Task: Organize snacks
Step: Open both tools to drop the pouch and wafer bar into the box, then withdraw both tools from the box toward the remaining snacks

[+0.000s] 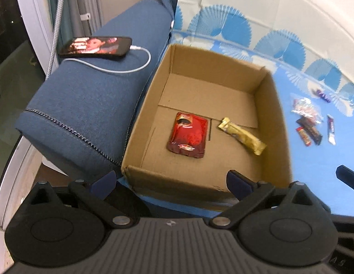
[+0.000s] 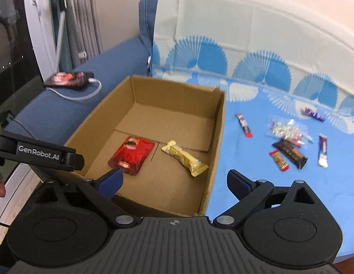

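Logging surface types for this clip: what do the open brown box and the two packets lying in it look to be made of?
The open brown box looks like matte corrugated cardboard, with raw cut edges and folded floor flaps. The flat red pouch seems glossy plastic or foil film; it shows bright highlights and a crimped seal. The long gold wrapper looks like metallised foil, creased and reflective. What is inside them cannot be told.

Open cardboard box (image 2: 219, 123), red pouch (image 2: 131, 155), gold bar (image 2: 184, 158) flat inside, loose snacks (image 2: 288, 150) beside

Loose snack wrappers (image 2: 288, 153) blurred, their print unreadable
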Demonstrator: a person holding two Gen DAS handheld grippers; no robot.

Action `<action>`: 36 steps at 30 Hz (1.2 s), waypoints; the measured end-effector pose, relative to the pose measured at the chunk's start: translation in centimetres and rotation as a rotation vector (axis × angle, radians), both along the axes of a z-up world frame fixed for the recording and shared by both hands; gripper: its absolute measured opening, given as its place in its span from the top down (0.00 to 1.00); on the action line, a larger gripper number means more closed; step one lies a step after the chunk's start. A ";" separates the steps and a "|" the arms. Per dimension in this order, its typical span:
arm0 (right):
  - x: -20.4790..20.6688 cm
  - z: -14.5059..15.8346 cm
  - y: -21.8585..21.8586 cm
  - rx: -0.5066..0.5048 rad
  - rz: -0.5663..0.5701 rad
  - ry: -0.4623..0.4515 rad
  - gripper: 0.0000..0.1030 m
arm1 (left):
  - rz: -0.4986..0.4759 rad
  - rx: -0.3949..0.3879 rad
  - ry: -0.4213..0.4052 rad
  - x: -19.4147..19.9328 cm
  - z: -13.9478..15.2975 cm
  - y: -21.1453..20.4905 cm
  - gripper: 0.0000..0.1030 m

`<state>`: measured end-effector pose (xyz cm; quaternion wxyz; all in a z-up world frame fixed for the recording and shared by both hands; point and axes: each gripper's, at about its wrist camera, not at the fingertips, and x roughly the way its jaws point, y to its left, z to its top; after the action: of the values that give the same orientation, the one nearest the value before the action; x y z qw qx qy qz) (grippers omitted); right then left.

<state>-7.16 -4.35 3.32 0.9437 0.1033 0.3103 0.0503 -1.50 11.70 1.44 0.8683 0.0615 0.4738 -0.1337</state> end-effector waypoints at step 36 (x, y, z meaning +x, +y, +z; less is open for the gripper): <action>-11.4 1.6 -0.6 -0.037 -0.030 -0.157 0.00 | -0.043 -0.024 -0.125 -11.5 3.1 0.8 0.00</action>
<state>-18.57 -4.94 4.91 0.9675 0.0862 0.2346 0.0386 -12.99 12.51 4.56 0.8938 0.0694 0.4155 -0.1538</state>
